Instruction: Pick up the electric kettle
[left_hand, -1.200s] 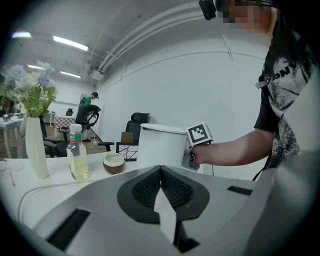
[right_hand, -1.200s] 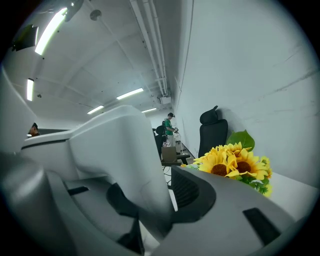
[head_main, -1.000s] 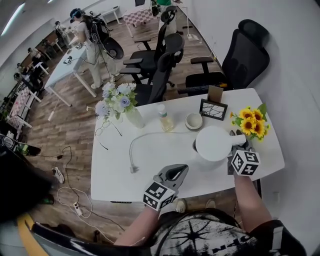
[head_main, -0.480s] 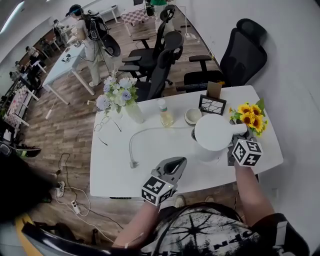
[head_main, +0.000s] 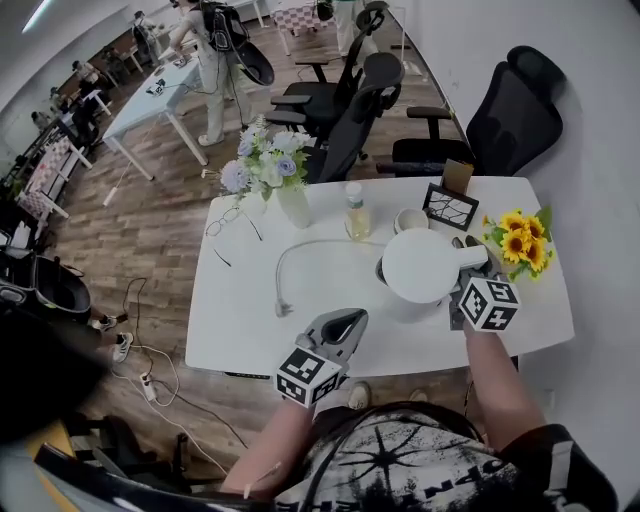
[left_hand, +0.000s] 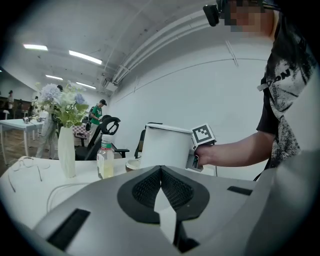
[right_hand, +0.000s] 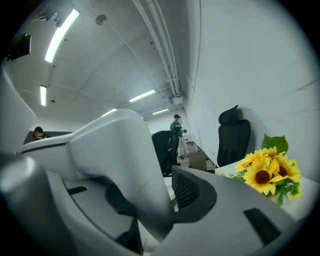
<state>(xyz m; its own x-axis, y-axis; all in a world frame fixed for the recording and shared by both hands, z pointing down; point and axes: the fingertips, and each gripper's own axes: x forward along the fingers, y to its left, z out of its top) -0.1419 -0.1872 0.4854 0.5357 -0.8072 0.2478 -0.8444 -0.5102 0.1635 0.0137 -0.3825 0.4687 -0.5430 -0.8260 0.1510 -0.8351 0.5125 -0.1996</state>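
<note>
right gripper (right_hand: 162, 197): clenched on the handle (right_hand: 125, 160) of the electric kettle (head_main: 420, 265); its jaws have just been easing a little wider, with the handle between them and both pads against it
left gripper (left_hand: 161, 175): pinched together on nothing, hanging in front of the kettle and to its left, over the near edge of the bench (head_main: 250, 320)
kettle axis: long axis upright, with the lid facing up at the head camera
kettle heading: the handle juts from the kettle's right side toward the right gripper, with the marker cube (head_main: 488, 303) just behind it
kettle place: above the right half of the bench; whether its base is clear of the top cannot be told
kettle look: plain white all over, with a broad round flat lid and a straight smooth wall that is slightly wider at the bottom; the handle is thick, white and curved
writing: each cube carries black-and-white square markers; the bottle's label band is too small to read; the letters printed on the person's shirt are too broken to read
just behind the kettle: a pale cup (head_main: 410, 219) and a dark picture frame (head_main: 450, 207)
right of the kettle: sunflowers (head_main: 522, 243), close to the handle
behind-left of the kettle: a bottle (head_main: 357, 212) of yellowish liquid
left of the kettle: a white cable (head_main: 290, 270) curving across the bench
farther left of the kettle: a white vase of pale flowers (head_main: 275, 175), and beyond it a pair of glasses (head_main: 228, 218)
beyond the kettle: black office chairs (head_main: 515, 105) past the far edge of the bench
</note>
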